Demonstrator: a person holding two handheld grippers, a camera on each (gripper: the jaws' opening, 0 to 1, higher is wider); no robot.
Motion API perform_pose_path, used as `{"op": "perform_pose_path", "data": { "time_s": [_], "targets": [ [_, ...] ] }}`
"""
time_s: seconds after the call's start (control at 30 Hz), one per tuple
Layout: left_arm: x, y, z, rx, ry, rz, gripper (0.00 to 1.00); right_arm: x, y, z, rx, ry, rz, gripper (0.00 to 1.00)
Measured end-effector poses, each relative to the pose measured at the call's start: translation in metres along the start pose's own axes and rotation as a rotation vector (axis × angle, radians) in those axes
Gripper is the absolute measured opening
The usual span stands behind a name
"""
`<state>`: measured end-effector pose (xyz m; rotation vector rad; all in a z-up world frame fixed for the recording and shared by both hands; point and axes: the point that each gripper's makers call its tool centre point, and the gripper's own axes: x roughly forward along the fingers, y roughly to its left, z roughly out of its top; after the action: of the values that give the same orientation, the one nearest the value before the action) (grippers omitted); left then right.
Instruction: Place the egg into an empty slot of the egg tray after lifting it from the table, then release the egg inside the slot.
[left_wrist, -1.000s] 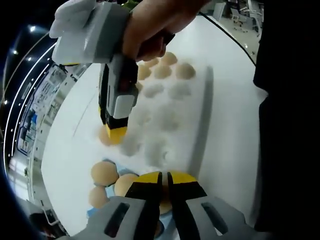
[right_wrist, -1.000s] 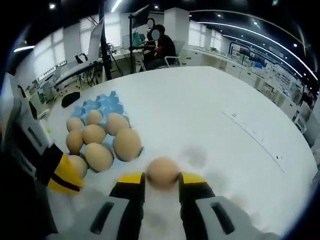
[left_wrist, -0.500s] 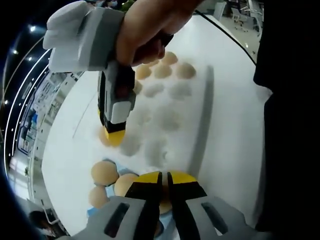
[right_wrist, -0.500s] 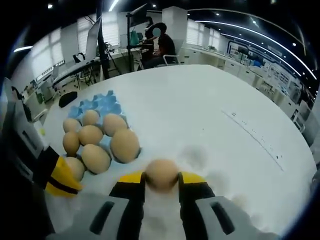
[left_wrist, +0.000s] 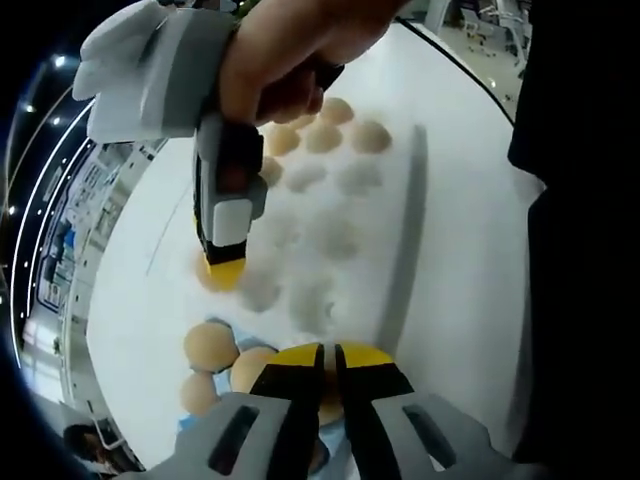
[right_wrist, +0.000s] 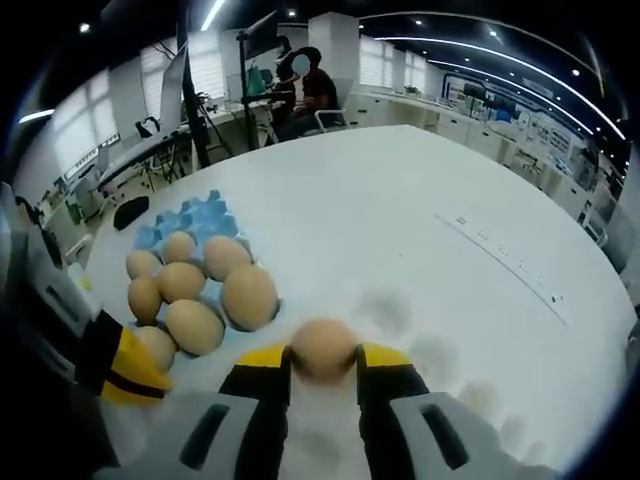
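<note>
Your right gripper was clamped on the egg, above the white bench beside the blue egg tray. Your left gripper had jaws together.

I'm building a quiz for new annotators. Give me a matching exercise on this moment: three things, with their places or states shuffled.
Things:
1. tan egg at the yellow jaw tips
2. blue egg tray
3. left gripper

States:
A. shut, holding nothing
B. clamped by the right gripper
C. partly filled, far slots empty

Pairs: 1-B, 2-C, 3-A
</note>
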<state>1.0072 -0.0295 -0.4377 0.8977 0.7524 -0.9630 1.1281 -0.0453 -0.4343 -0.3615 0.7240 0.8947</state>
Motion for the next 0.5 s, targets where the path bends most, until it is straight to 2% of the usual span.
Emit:
{"op": "perform_pose_path", "data": {
  "time_s": [0.27, 0.37, 0.5],
  "targets": [
    [0.001, 0.001, 0.000, 0.002, -0.001, 0.005, 0.05, -0.016, 0.003, 0.008, 0.076, -0.039, 0.007, 0.26],
    [0.001, 0.001, 0.000, -0.006, -0.008, 0.006, 0.05, -0.024, 0.008, 0.010, 0.184, -0.066, 0.040, 0.26],
    [0.000, 0.002, 0.000, -0.023, -0.024, 0.011, 0.05, -0.030, 0.020, 0.006, 0.301, -0.060, 0.104, 0.27]
  ]
}}
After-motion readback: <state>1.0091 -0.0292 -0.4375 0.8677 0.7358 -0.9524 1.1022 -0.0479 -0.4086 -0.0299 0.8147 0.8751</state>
